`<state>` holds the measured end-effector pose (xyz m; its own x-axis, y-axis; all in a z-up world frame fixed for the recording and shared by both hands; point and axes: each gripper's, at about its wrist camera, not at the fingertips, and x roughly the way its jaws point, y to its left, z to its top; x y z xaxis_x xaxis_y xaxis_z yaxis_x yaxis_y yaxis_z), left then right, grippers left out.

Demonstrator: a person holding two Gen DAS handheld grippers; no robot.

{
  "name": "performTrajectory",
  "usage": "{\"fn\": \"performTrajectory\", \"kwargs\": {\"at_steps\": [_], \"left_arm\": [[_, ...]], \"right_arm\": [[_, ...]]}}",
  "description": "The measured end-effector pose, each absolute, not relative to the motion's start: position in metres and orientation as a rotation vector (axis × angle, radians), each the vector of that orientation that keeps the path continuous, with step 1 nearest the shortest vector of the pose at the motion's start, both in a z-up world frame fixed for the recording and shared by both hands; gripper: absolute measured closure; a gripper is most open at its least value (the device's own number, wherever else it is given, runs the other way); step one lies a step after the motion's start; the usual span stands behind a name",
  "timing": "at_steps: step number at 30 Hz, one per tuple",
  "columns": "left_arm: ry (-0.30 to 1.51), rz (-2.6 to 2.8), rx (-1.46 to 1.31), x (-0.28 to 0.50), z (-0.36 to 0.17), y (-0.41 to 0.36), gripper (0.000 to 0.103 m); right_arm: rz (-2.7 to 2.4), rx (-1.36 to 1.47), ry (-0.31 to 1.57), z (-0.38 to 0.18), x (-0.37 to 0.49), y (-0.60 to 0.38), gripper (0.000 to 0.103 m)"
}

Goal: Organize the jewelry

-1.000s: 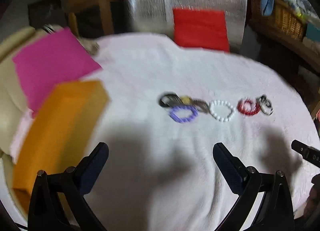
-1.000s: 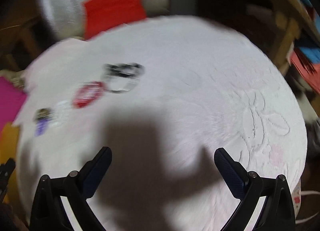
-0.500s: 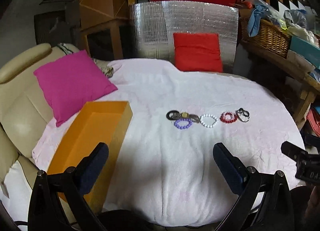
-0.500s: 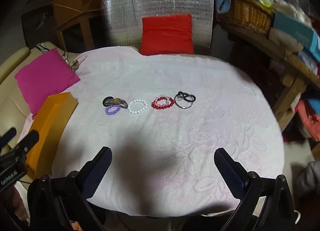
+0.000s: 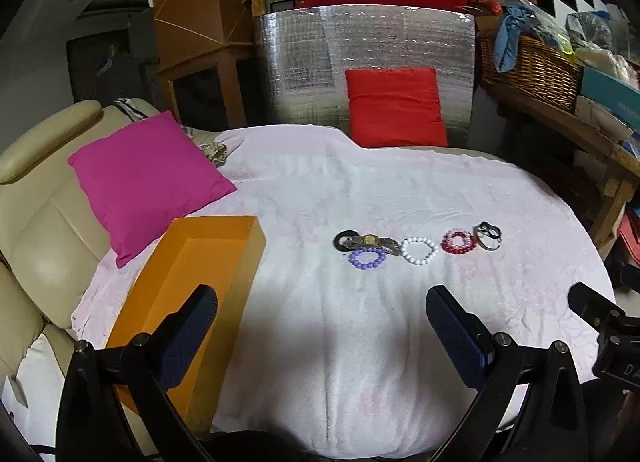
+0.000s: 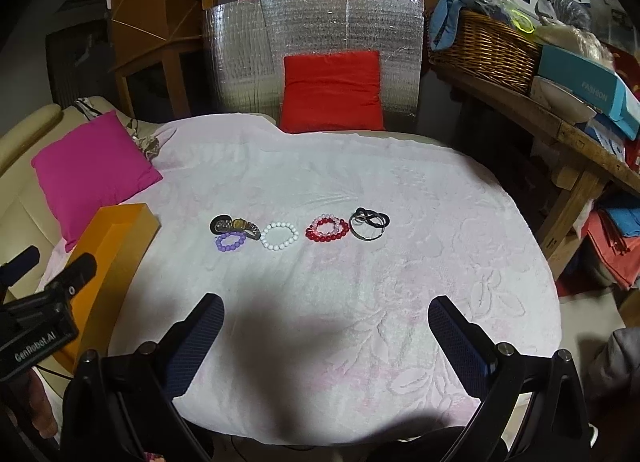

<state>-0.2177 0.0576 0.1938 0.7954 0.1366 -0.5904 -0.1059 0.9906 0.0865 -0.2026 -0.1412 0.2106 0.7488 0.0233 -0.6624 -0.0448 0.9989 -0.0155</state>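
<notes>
Left gripper (image 5: 322, 312): jaws spread wide, nothing between the dark blue pads (image 5: 192, 332), held low and level, pointing forward. Right gripper (image 6: 326, 320): same pose, jaws wide apart, empty, pads (image 6: 456, 336) bare. Each gripper shows at the edge of the other's view, side by side, apart.

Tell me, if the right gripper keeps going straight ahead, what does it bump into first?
Probably the white blanket first, since the open right gripper tilts down toward it. Sliding farther on, it seems aimed nearest the red bead bracelet; depth is hard to judge.
</notes>
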Motion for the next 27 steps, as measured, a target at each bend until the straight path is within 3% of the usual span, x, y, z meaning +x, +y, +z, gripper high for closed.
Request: {"fn": "performTrajectory", "kwargs": {"at_steps": [27], "left_arm": [[0.632, 0.123, 0.051, -0.2153, 0.1915, 0.0549, 0.000]], "right_arm": [[-0.009, -0.066, 0.678, 0.2106, -0.2075, -0.1323, 0.000]]}}
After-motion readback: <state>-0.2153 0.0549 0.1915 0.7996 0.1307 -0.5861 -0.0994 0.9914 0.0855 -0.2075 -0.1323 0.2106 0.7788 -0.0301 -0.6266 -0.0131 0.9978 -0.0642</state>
